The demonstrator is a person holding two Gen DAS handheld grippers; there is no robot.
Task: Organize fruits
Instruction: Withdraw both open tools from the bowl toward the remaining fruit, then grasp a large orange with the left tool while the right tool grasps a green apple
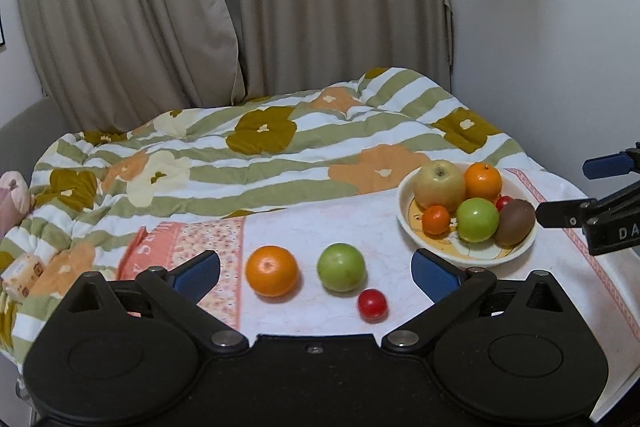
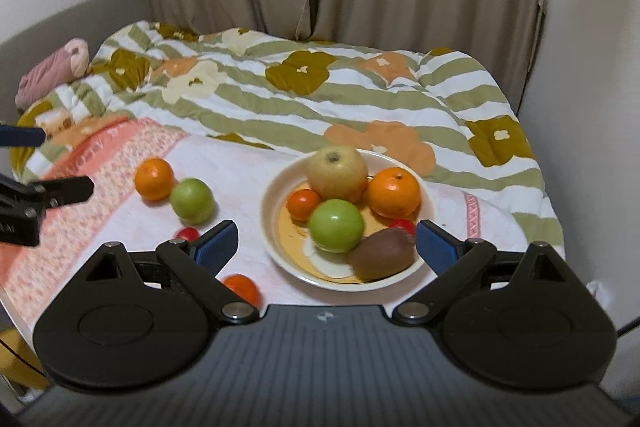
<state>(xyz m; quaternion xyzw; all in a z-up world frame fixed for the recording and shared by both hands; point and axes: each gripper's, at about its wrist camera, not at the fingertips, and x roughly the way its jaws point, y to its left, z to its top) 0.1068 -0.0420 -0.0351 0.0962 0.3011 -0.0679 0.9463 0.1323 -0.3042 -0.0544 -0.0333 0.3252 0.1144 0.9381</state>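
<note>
Left wrist view shows the left hand-held gripper spread wide and empty over a white towel on the bed, framing an orange, a green apple and a cherry tomato. Near the towel's right edge, the plate holds more fruit; the right hand-held gripper hovers spread before it, empty.

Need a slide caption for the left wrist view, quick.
Open left tool faces a loose orange, green apple and small red fruit beside the filled fruit plate.
</note>
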